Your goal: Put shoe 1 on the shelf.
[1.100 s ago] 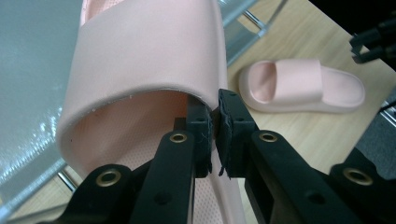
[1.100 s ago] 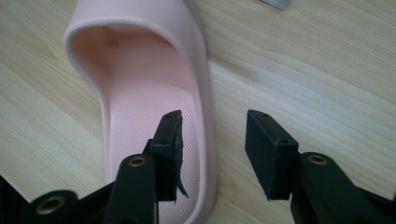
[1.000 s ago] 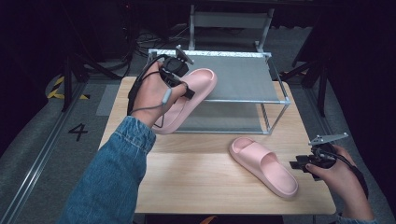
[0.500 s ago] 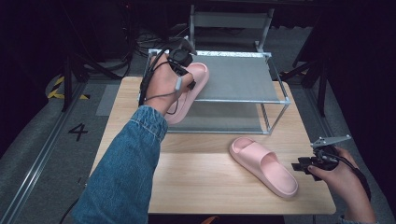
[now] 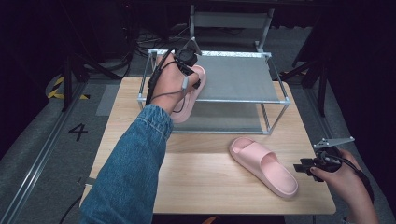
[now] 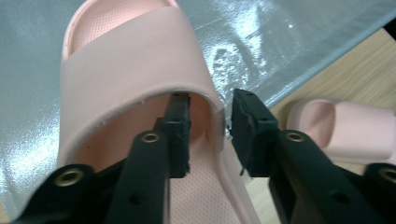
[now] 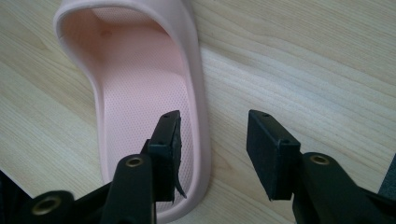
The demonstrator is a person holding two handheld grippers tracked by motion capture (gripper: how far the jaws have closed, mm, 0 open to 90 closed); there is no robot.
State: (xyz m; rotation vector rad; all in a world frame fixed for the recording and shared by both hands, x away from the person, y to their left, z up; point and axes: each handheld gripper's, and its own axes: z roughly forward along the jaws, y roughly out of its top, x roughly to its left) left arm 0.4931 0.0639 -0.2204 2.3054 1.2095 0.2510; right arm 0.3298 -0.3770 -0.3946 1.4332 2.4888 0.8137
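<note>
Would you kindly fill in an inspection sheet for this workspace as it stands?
Surface: wooden table, bare around the slipper at the near right.
Job's things: one pink slipper on the rack's top shelf; the second pink slipper flat on the table.
Clutter: nothing seen.
Grippers: left claw has just been opening, the shelf slipper's strap edge between its jaws, pads apart from it. Right claw is open, one jaw over the table slipper's heel rim.
Cables: black cable trails over the left hand.
Surroundings: dark floor, a painted 4, black stands.
</note>
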